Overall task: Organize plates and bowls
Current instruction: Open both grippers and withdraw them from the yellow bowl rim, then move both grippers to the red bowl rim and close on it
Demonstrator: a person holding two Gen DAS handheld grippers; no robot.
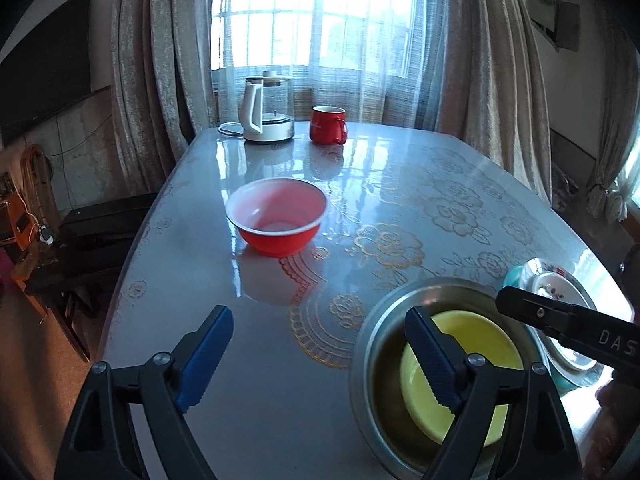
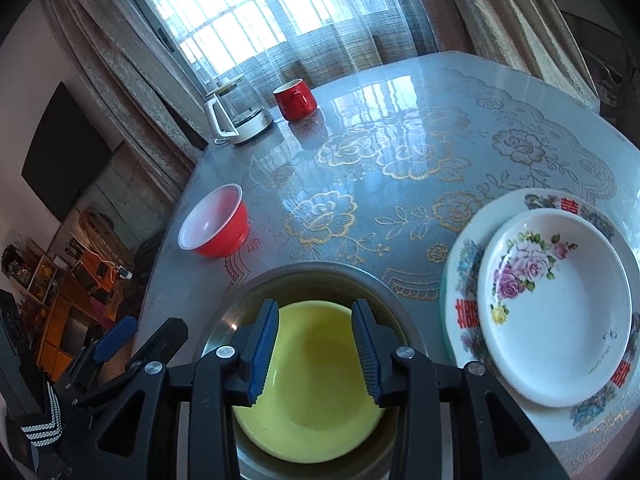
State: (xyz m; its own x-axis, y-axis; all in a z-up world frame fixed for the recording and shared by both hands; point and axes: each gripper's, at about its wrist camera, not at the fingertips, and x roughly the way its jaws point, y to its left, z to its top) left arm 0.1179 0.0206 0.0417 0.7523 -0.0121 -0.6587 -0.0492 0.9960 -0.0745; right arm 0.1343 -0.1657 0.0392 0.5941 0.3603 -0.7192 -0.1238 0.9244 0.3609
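Cataloguing from left to right: 1 red bowl [image 1: 277, 216] stands alone on the left part of the table [image 1: 400, 184], upright and empty, well apart from the other dishes. Next, 1 left gripper [image 1: 320, 360], jaws spread wide with nothing between them, hangs above bare tabletop beside the metal basin. Next, 1 metal basin [image 1: 384, 320] near the front edge, with 1 yellow bowl [image 2: 316, 392] nested inside it. Above that bowl, 1 right gripper [image 2: 316, 344], jaws partly apart; its pads appear clear of the bowl, so it grasps nothing. Far right, 1 large patterned plate [image 2: 560, 204] carrying 1 smaller floral plate [image 2: 560, 304] stacked on it. Step in hand, as judged: the yellow bowl sits in the basin and both grippers are free; the red bowl is the 1 piece not yet gathered. The next move likely calls for the left gripper to reach forward to the red bowl, pinch its rim, and bring it over to nest in the yellow bowl. Surface: glossy grey cover with gold flower patterns, reflecting the window. At the back: 1 glass kettle [image 1: 266, 110] and 1 red mug [image 1: 327, 125]. Room: curtained window [image 1: 316, 16] behind, dark screen [image 1: 44, 64] on the left wall.
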